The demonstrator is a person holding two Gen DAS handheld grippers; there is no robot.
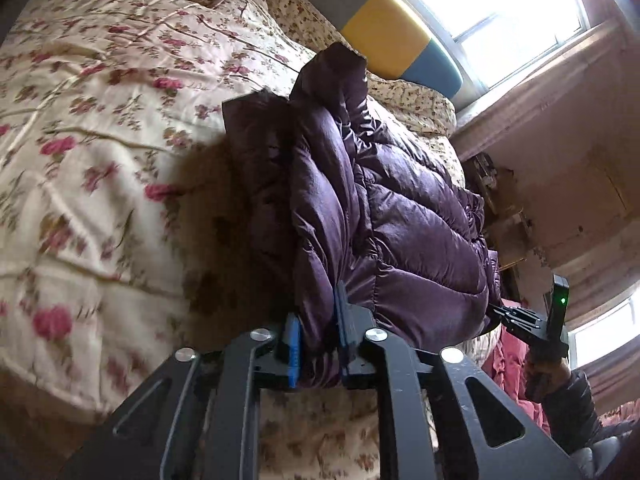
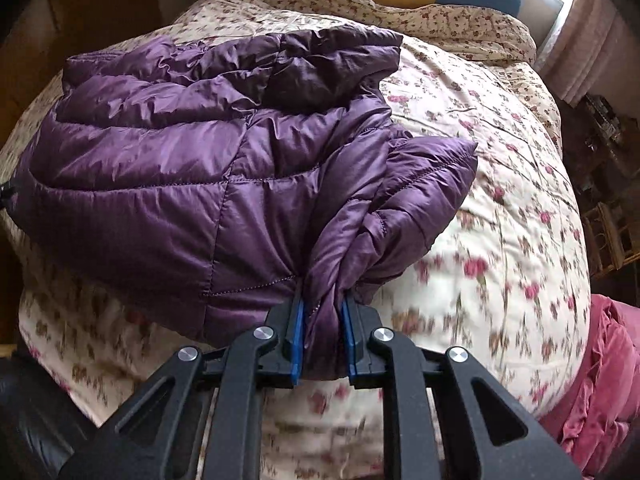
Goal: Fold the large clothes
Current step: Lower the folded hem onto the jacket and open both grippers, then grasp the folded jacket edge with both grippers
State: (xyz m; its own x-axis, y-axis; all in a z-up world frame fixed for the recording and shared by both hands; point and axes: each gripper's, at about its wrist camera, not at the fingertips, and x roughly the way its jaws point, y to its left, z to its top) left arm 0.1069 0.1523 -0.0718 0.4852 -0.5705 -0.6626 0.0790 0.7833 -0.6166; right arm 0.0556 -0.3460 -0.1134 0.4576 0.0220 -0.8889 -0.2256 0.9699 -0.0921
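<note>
A purple quilted puffer jacket (image 1: 384,208) hangs bunched above a floral bedspread (image 1: 92,148). My left gripper (image 1: 318,344) is shut on a gathered edge of the jacket between its blue pads. In the right wrist view the jacket (image 2: 168,168) spreads to the left, folded over itself. My right gripper (image 2: 324,344) is shut on another bunched edge of it. The right gripper also shows in the left wrist view (image 1: 516,318) at the jacket's far side, held by a hand in a dark sleeve.
The bedspread (image 2: 500,208) covers the whole bed. A yellow and blue headboard (image 1: 400,36) stands by a bright window (image 1: 500,4). A red garment (image 2: 600,380) lies at the bed's right edge. Cluttered shelves (image 2: 608,200) stand to the right.
</note>
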